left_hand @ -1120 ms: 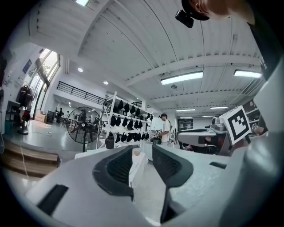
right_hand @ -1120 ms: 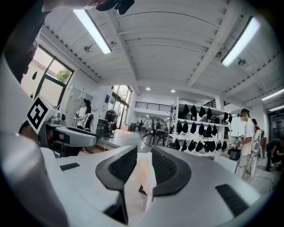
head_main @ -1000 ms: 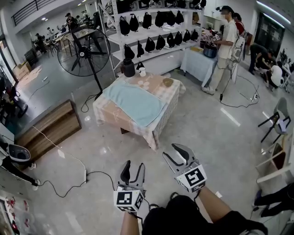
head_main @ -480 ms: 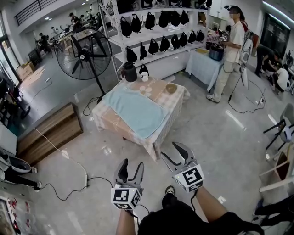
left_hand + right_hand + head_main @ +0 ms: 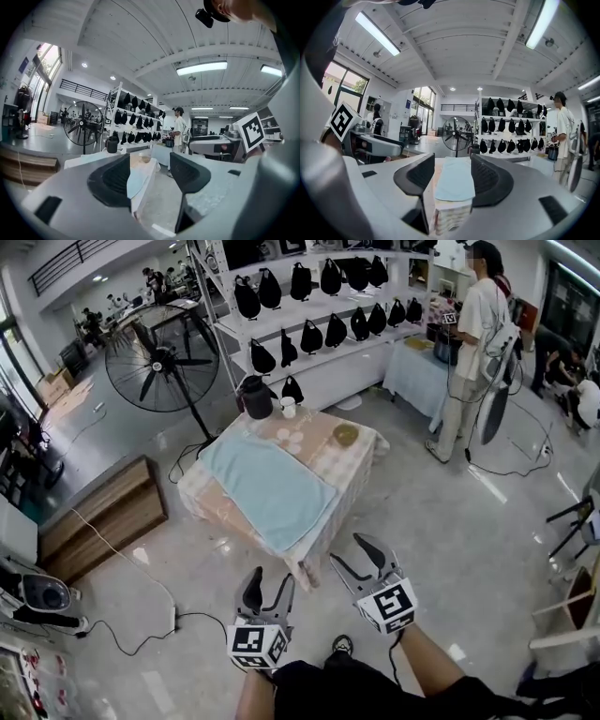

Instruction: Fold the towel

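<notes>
Your left hand-held gripper (image 5: 269,579) and right hand-held gripper (image 5: 354,557) are both released: their jaws have just been opening and now stand wide, with nothing between them. You hold them over the floor (image 5: 441,521), short of the cloth-covered worktop (image 5: 330,463). The light-blue towel (image 5: 272,488) lies spread flat there, well apart from both, near what looks like a small bowl (image 5: 346,434).

We see a pale blue towel (image 5: 272,488) on a beige checked worktop cloth (image 5: 328,461), and black-and-white markers (image 5: 255,645) on the left gripper (image 5: 269,578) and right gripper (image 5: 352,551).
</notes>
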`<state>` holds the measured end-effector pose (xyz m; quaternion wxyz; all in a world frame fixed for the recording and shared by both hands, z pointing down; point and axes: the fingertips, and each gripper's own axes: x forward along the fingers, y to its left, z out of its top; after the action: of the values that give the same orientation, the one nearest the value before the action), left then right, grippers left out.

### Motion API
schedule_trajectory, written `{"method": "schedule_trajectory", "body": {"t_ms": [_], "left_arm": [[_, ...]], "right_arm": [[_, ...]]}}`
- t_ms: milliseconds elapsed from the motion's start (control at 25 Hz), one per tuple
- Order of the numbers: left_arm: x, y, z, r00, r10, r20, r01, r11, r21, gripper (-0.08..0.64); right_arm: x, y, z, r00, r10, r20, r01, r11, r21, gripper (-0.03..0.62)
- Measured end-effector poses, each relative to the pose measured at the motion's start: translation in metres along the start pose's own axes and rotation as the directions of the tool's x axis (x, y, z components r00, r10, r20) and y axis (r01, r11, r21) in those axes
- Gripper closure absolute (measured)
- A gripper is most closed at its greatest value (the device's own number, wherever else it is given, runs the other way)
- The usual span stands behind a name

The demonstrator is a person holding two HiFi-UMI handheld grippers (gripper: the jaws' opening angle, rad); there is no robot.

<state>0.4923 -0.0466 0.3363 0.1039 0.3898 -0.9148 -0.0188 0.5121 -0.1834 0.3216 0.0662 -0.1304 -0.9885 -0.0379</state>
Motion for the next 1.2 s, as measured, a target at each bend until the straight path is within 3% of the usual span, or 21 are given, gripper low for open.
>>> {"method": "schedule_trajectory", "body": {"t_ms": [240,560,920,1200], "left_arm": [[0.037,-0.001,-0.003,0.999,-0.001,-0.050,0.002,1.000,0.012,0.312],[0.104,0.032,-0.008,0.999,-0.001,-0.048,0.000,1.000,-0.024,0.312],[0.191,0.119,0.028,0.999,-0.023,-0.031,0.022,0.999,-0.033,0.313],[0.238,0.185,0.042,0.999,-0.032,-0.023,0.031,0.999,-0.045,0.313]], "right_arm": [[0.022,-0.031,-0.015,1.000,0.014,-0.018,-0.013,0.999,0.043,0.371],[0.081,-0.061,-0.030,0.998,0.042,-0.050,-0.040,0.999,0.033,0.371],[0.201,-0.095,0.000,0.997,0.051,-0.053,-0.051,0.999,-0.002,0.371],[0.275,-0.107,0.000,0.993,0.061,-0.103,-0.063,0.998,-0.022,0.371]]}}
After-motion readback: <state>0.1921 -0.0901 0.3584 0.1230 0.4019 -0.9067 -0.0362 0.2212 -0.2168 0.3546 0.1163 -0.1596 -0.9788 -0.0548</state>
